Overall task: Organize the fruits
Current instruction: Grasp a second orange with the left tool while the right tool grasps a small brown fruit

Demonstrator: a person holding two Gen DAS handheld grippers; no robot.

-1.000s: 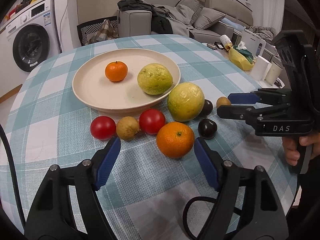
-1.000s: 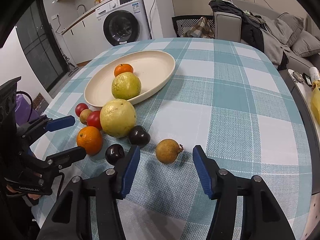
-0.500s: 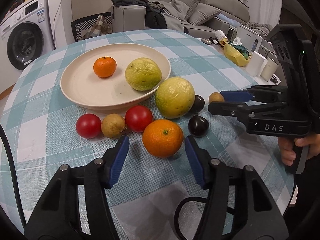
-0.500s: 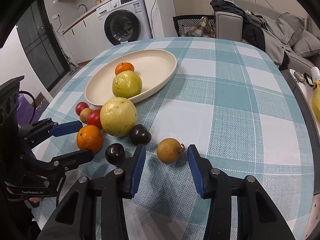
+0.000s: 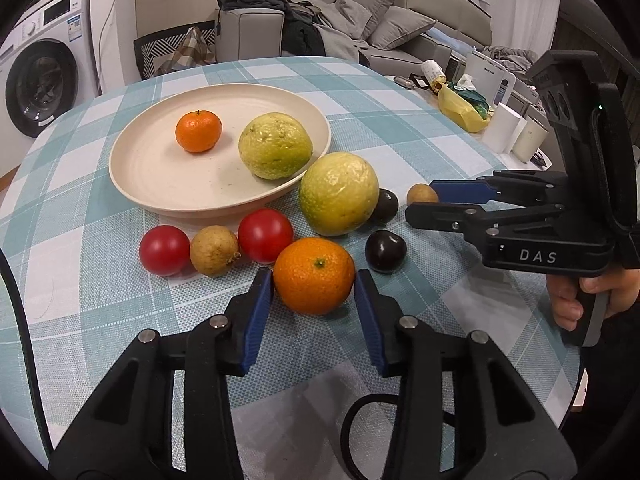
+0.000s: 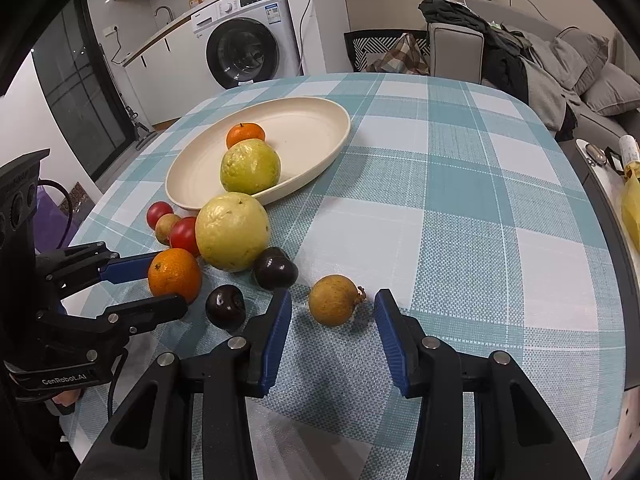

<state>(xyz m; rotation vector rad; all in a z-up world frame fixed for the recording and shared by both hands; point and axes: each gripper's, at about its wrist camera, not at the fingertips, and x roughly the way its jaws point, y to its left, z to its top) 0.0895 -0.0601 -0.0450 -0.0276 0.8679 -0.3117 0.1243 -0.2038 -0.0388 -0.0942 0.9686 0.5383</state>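
Orange (image 5: 314,276) pinched by left hand-held gripper (image 5: 314,292), right hand-held gripper's (image 6: 332,316) blue pads apart, grip unclear.

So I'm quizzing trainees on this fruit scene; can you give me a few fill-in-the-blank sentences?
1. The plate holds ____ fruits.
2. The left gripper has its jaws around the ____ on the tablecloth.
3. The two dark plums lie on the ____, not on the plate.
4. Behind the table stands a white ____ machine.

Missing: two; orange; tablecloth; washing
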